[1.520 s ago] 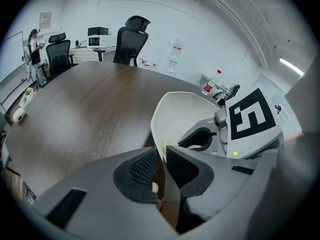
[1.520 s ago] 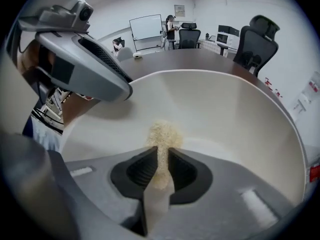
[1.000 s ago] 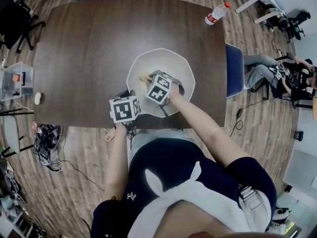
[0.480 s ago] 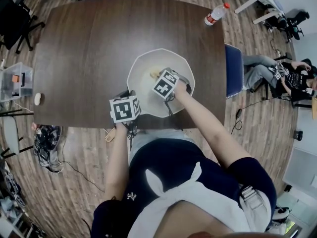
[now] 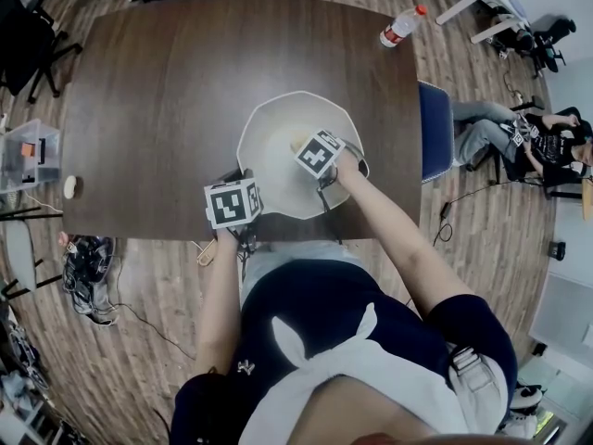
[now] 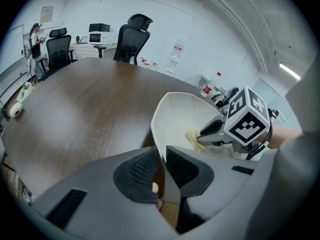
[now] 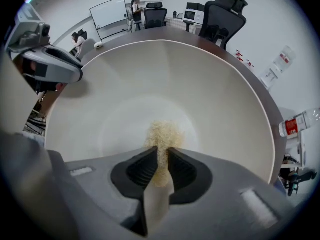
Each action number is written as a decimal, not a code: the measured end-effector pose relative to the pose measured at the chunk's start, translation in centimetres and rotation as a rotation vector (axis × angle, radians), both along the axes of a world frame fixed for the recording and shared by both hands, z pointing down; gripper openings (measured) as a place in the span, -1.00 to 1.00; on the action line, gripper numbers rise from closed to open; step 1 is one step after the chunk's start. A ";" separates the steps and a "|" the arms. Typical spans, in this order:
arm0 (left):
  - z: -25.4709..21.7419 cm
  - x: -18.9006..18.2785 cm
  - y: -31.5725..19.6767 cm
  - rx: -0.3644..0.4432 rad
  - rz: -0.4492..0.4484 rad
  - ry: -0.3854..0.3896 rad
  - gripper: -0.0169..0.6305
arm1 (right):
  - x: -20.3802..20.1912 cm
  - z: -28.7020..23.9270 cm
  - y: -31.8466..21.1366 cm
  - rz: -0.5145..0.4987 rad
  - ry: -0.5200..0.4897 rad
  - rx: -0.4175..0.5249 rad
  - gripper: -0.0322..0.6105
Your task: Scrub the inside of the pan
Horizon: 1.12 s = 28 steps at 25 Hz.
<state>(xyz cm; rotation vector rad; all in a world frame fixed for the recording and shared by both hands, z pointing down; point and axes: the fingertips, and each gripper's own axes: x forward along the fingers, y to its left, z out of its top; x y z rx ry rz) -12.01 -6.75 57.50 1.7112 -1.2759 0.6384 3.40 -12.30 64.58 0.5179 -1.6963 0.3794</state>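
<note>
A wide cream-white pan [image 5: 278, 123] sits on the dark wooden table [image 5: 157, 91]. My left gripper [image 5: 246, 176] is at its near-left edge, shut on the pan's thin rim [image 6: 158, 139], which passes between the pads. My right gripper [image 5: 300, 145] points steeply down inside the pan, shut on a beige scrub pad [image 5: 297, 143]. In the right gripper view the scrub pad [image 7: 164, 133] sticks out past the jaws of my right gripper [image 7: 162, 166] and presses on the pan floor [image 7: 200, 89]. The left gripper view shows the pad [image 6: 193, 137] low against the pan's inside.
A water bottle [image 5: 400, 27] lies at the table's far right corner. A blue chair [image 5: 437, 128] stands at the right edge, with a seated person [image 5: 519, 137] beyond it. A clear plastic box [image 5: 32, 151] and a small roll [image 5: 70, 184] are left of the table.
My right gripper has slid to the right across the pan floor with the scrub pad and rolled a little. The left gripper and the pan have stayed put.
</note>
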 end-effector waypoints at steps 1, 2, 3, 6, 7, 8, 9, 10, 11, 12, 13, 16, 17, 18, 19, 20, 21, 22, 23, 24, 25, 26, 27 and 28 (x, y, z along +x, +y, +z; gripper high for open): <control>0.0 0.0 0.0 -0.001 0.000 0.002 -0.75 | 0.2 0.1 0.4 0.024 -0.002 -0.014 -0.71; 0.1 0.0 0.0 -0.001 -0.001 0.004 -0.75 | 0.1 0.1 0.7 0.039 -0.009 -0.025 -0.71; 0.1 0.0 0.0 -0.001 -0.001 0.004 -0.75 | -0.1 0.0 0.9 0.041 -0.019 -0.031 -0.71; 0.2 -0.1 0.0 -0.001 0.000 0.005 -0.75 | -0.8 -0.1 1.9 0.045 -0.036 -0.036 -0.71; 0.2 -0.2 0.1 -0.002 -0.001 0.006 -0.75 | -1.0 0.0 2.2 0.054 -0.039 -0.039 -0.71; 0.2 -0.2 0.1 -0.003 -0.002 0.006 -0.75 | -1.1 0.2 2.6 0.066 -0.043 -0.041 -0.71; 0.3 -0.2 0.1 -0.003 -0.003 0.006 -0.75 | -1.4 0.3 2.8 0.074 -0.053 -0.042 -0.71; 0.3 -0.2 0.1 -0.003 -0.003 0.005 -0.75 | -1.7 0.3 2.9 0.074 -0.064 -0.040 -0.71; 0.3 -0.2 0.1 -0.003 -0.003 0.004 -0.75 | -2.1 0.2 3.0 0.064 -0.073 -0.038 -0.71; 0.2 -0.1 0.0 -0.002 -0.003 0.003 -0.75 | -2.5 0.0 3.0 0.048 -0.079 -0.030 -0.71; 0.2 0.0 0.1 -0.001 -0.002 0.002 -0.75 | -2.9 -0.2 3.0 0.030 -0.082 -0.019 -0.71; 0.3 0.1 0.2 0.001 -0.004 0.002 -0.75 | -3.6 -0.1 2.9 -0.007 -0.075 0.023 -0.71; 0.3 0.1 0.2 0.002 -0.005 0.002 -0.75 | -3.7 -0.1 2.8 -0.011 -0.072 0.037 -0.71; 0.3 0.0 0.2 0.001 -0.006 0.002 -0.75 | -3.9 0.0 2.5 -0.011 -0.069 0.050 -0.71; 0.3 0.0 0.1 -0.001 -0.008 0.002 -0.75 | -4.0 0.0 2.3 -0.010 -0.066 0.061 -0.71; 0.3 0.0 0.1 -0.003 -0.010 0.002 -0.75 | -4.1 0.0 2.0 -0.012 -0.062 0.071 -0.71; 0.4 0.0 0.1 -0.003 -0.011 0.003 -0.75 | -4.2 0.1 1.8 -0.015 -0.057 0.080 -0.71; 0.4 0.0 0.2 -0.003 -0.012 0.003 -0.75 | -4.2 0.1 1.7 -0.021 -0.052 0.088 -0.70; 0.4 0.1 0.2 -0.002 -0.012 0.004 -0.75 | -4.2 0.1 1.6 -0.028 -0.048 0.094 -0.70; 0.4 0.1 0.3 -0.002 -0.012 0.004 -0.75 | -4.2 0.1 1.6 -0.036 -0.046 0.097 -0.70; 0.4 0.1 0.4 -0.002 -0.011 0.003 -0.75 | -4.2 0.1 1.6 -0.042 -0.049 0.097 -0.70; 0.4 0.0 0.4 -0.001 -0.011 0.001 -0.75 | -4.3 0.0 1.6 -0.043 -0.058 0.094 -0.70; 0.3 -0.1 0.4 -0.001 -0.010 -0.001 -0.75 | -4.4 -0.1 1.5 -0.035 -0.072 0.090 -0.69; 0.3 -0.1 0.4 0.000 -0.009 -0.003 -0.75 | -4.4 -0.3 1.5 -0.022 -0.088 0.087 -0.67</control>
